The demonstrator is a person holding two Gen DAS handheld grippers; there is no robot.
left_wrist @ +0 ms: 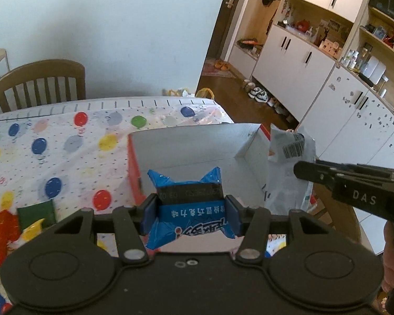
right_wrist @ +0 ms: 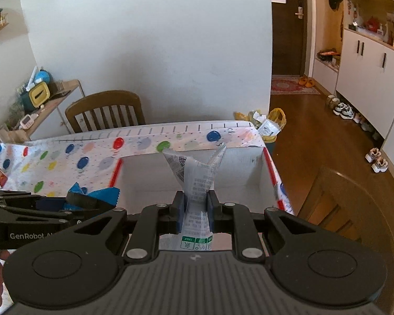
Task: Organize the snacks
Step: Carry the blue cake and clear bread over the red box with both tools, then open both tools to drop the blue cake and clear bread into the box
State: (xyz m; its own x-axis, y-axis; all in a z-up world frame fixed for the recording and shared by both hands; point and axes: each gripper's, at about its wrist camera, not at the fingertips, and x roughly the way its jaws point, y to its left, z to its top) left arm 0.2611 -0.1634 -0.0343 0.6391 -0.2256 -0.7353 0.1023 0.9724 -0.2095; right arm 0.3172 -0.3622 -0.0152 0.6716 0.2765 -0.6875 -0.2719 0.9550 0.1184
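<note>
My left gripper (left_wrist: 190, 211) is shut on a blue snack packet (left_wrist: 189, 218) and holds it over the near left part of an open white box with red sides (left_wrist: 186, 144). My right gripper (right_wrist: 195, 204) is shut on a white snack packet (right_wrist: 197, 181) and holds it above the same box (right_wrist: 144, 173). In the left wrist view the white packet (left_wrist: 289, 157) hangs at the box's right edge. In the right wrist view the blue packet (right_wrist: 99, 195) shows at the box's left edge. The box's floor is mostly hidden.
The box stands on a table with a balloon-print cloth (left_wrist: 65, 136). Red, green and yellow packets (left_wrist: 18, 223) lie at the near left. A wooden chair (right_wrist: 105, 113) stands behind the table. White cupboards (left_wrist: 302, 60) line the right.
</note>
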